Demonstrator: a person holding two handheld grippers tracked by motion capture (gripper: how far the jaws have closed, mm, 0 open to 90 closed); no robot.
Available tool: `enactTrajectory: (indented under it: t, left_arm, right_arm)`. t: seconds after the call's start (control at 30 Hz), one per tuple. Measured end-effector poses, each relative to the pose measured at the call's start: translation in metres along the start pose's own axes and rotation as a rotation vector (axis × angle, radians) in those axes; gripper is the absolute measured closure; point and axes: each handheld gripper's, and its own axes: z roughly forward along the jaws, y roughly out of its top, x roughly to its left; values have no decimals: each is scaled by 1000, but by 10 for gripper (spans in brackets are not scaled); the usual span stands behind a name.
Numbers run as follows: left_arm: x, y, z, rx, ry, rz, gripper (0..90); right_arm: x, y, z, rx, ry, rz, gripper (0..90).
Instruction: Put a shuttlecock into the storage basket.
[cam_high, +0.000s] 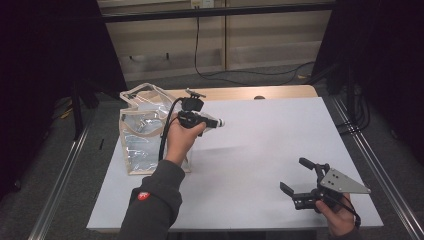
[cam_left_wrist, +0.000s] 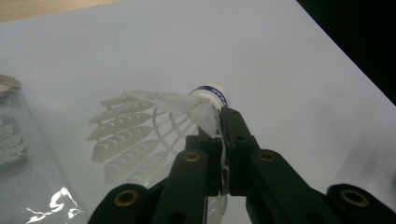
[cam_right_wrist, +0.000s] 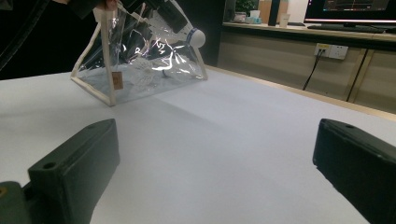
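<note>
Shuttlecock (cam_left_wrist: 196, 105) feathers sit pinched between the closed jaws of the left gripper (cam_left_wrist: 223, 140), with the white cork and its blue band poking out past the jaw tips and a feather shadow falling on the white surface (cam_left_wrist: 289, 60) below. In the high view, at the far left of the surface, stands a clear plastic bag (cam_high: 137, 135) with beige trim and handles. Just to the right of the bag's top, the person's left hand (cam_high: 180, 140) holds the left gripper (cam_high: 212, 122) above the surface, pointing to the right, the shuttlecock's (cam_high: 220, 122) white tip showing at its end. A dark sleeve with a small red patch (cam_high: 144, 196) comes in from the bottom edge. Farther right, well apart from the bag, the middle of the white surface lies bare. At the near right corner the right hand (cam_high: 337, 217) holds the right gripper (cam_high: 295, 175) low over the surface, its jaws spread wide with nothing between them; the right gripper view shows them far apart at either edge.
</note>
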Motion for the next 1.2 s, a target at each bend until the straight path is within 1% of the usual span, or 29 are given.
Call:
enactTrajectory:
  t: [0.13, 0.23, 0.43, 0.53, 0.77, 0.83, 0.87, 1.07, 1.13, 1.2]
  left_arm:
    - [-1, 3, -2, 0, -13, 4, 885]
    - [-3, 6, -4, -1, -10, 3, 885]
    - [-3, 9, -10, 11, -14, 20, 885]
    - [-3, 11, -13, 2, -7, 9, 885]
    - [-6, 16, -20, 7, -9, 28, 885]
    - [-6, 16, -22, -1, -4, 26, 885]
    - [-6, 17, -23, -7, -6, 18, 885]
    - [-6, 22, -28, 5, 11, 33, 886]
    - [-7, 24, -31, -3, 10, 30, 886]
    - [-7, 25, -32, 2, 14, 36, 886]
  right_arm:
    - [1, 0, 0, 3, 0, -2, 3]
    - [0, 0, 0, 2, -1, -2, 3]
    - [0, 0, -1, -2, -1, 3, 3]
    - [0, 0, -1, -2, 1, 1, 3]
    - [0, 0, -1, -1, 0, 1, 3]
    - [0, 0, -1, 0, -1, 1, 3]
    - [0, 0, -1, 0, -1, 1, 3]
    - [0, 0, -1, 0, 0, 0, 3]
    - [0, 0, -1, -2, -1, 1, 3]
    - [0, 0, -1, -2, -1, 1, 3]
